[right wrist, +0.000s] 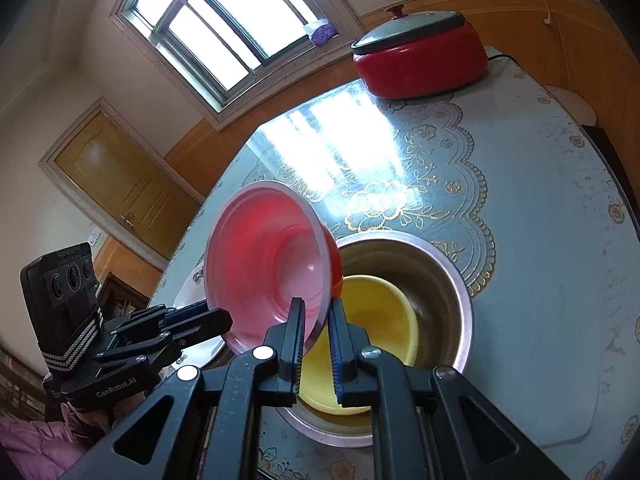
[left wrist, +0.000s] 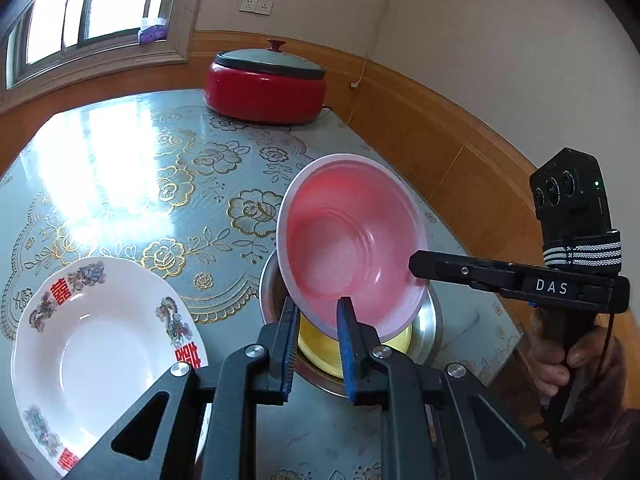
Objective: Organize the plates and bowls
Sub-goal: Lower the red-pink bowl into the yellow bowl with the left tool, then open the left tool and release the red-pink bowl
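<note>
While the left claw (left wrist: 318, 320) is clamping the near rim of the pink bowl (left wrist: 344, 240), the right claw (right wrist: 316, 320) is pinching that same rim from the 3 o'clock side, so both are closed on one thin edge. The bowl is hanging steeply tilted in the air, its low edge hovering just above the yellow bowl (right wrist: 372, 320), which is sitting inside the steel bowl (right wrist: 440, 272) on the table (left wrist: 120, 160).

The risks are lying in this double hold. If the two claws are pulling in different directions, the smooth rim is likely going to slip out or twist. If one is letting go early, the bowl is probably going to swing and knock the yellow bowl off centre. The white plate (left wrist: 92, 344) at 8 o'clock and the red pot (left wrist: 264, 92) at 12 o'clock are sitting well apart from all this.
</note>
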A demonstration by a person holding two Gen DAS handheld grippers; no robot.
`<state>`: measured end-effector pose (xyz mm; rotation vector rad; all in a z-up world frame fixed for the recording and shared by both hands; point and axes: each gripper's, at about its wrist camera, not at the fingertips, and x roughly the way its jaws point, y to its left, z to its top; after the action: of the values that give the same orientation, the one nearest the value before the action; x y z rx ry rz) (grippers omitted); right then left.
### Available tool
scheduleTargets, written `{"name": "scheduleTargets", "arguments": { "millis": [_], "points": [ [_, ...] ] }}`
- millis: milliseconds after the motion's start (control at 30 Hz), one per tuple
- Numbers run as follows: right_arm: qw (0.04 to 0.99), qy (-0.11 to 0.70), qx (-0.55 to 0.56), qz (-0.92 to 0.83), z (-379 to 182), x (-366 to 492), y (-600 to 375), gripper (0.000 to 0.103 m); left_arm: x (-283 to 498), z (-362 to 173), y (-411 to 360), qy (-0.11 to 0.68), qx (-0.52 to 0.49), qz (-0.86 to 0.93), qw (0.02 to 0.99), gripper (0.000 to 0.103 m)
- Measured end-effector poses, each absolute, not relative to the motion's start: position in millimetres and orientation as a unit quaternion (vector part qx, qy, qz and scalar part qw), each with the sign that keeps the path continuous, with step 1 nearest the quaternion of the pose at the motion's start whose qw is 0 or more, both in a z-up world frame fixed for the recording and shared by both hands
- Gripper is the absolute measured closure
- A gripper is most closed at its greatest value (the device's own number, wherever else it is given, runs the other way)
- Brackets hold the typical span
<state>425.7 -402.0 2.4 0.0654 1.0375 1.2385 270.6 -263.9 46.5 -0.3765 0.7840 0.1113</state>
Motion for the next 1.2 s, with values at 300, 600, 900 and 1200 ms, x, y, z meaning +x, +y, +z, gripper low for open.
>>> {"name": "scheduleTargets", "arguments": {
  "millis": [300,600,900,1200],
  "points": [
    [0.685,0.487,0.034,0.541,-12,416,-418,0.091,272,28,-269,0.417,-0.206,0.018,0.885,0.085],
    [0.685,0.526,-0.005,0.504,-35,417,-418,0.08,282,14,-277,0.441,-0.206,0.008,0.873,0.077],
    [0.708,0.514,-0.037,0.484,-31,425,-418,0.074,284,8,-274,0.443,-0.2,0.03,0.874,0.077],
    [0.721,0.498,-0.121,0.467,-30,429,-389,0.073,283,8,-273,0.44,-0.2,0.033,0.875,0.077]
  ]
}}
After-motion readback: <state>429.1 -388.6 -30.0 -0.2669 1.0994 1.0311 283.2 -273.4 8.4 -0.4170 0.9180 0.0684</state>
